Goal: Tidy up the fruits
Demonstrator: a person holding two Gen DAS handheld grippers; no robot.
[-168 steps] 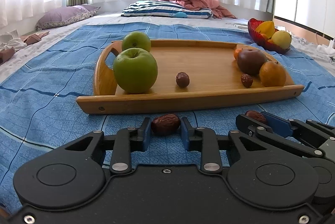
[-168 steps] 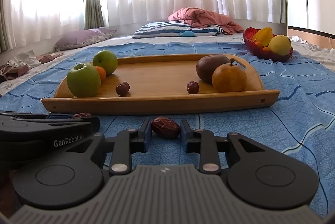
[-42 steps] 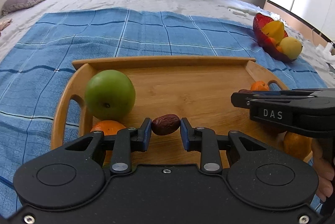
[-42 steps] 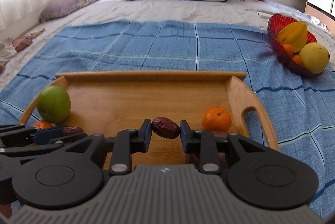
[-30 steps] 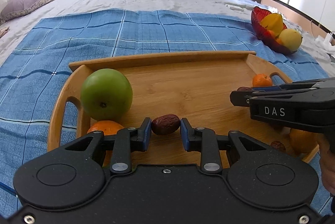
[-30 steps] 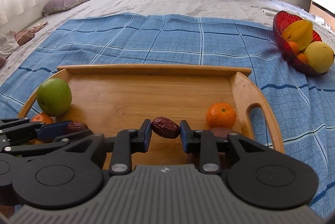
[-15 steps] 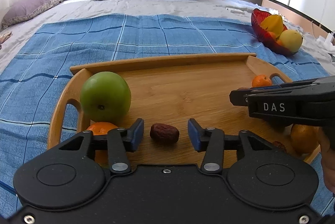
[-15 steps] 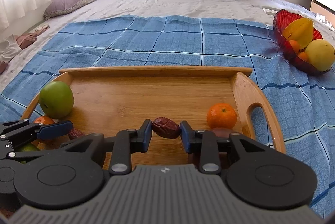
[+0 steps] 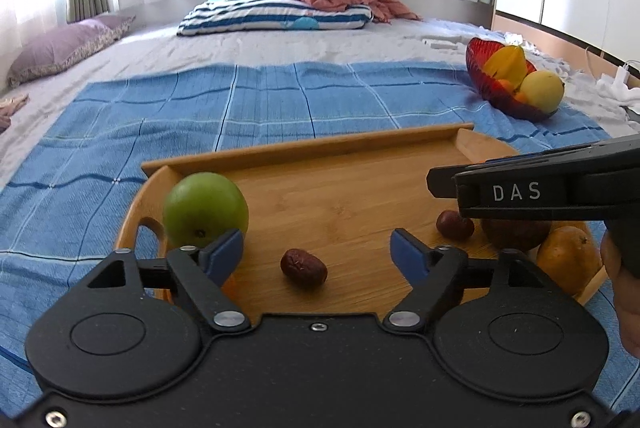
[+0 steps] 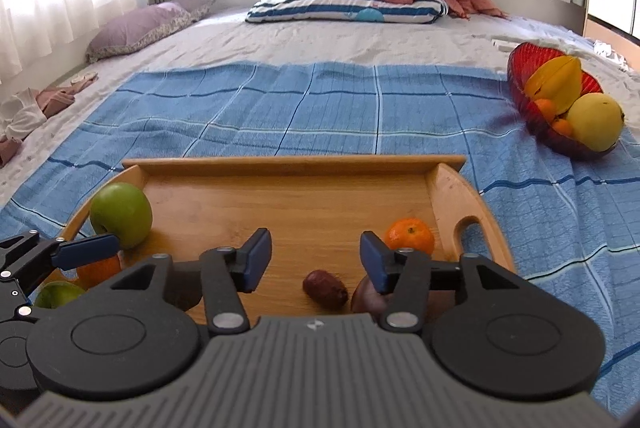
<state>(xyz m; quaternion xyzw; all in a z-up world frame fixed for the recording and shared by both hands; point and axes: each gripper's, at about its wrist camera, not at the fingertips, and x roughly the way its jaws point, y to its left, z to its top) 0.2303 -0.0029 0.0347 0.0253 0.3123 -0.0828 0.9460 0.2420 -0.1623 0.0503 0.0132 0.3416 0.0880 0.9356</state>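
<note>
Both grippers, left [image 9: 316, 252] and right [image 10: 310, 260], just opened wide, empty; each date [image 9: 303, 273] [image 10: 325, 288] loose on tray [image 10: 294, 164]. Could roll, perhaps, if clipped by fingers on withdrawal.

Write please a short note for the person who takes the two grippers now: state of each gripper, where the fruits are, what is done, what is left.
Left gripper: open, jaws have just been opening; its date lies free on the wooden tray.
Right gripper: open, jaws just opening too; its date lies on the tray beside a dark fruit.
Also on the tray: green apple, small orange.
Done: both dates are delivered.
Left: the red bowl on the blue blanket still holds fruit; whether it needs sorting I cannot tell.
</note>
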